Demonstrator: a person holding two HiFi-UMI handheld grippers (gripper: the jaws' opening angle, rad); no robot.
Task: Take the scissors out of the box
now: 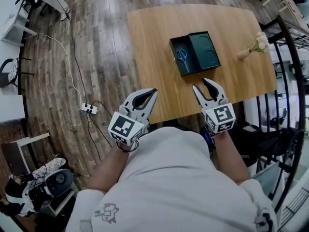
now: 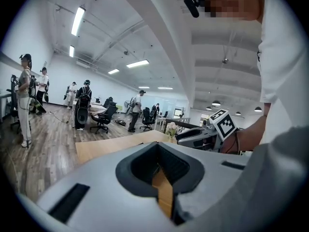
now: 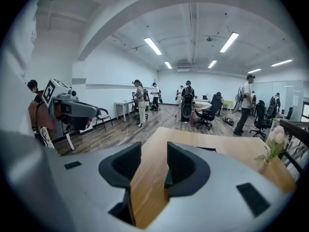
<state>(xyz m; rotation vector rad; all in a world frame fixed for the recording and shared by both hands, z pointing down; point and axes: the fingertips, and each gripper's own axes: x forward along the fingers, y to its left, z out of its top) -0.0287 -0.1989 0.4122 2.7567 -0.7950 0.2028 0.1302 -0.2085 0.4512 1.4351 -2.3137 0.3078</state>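
Right gripper view shows box (image 3: 167, 178) mostly hidden.

Open office (desks (image 3: 123, 104), swivel chairs (image 3: 208, 116)).

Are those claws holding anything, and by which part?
Nothing is held: left claw shut on nothing, right claw open and empty. The scissors lie in the box.

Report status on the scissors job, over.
Left tool shut, right tool open, both empty. Scissors lying in open green box. Nothing blocking; flower vase well aside.
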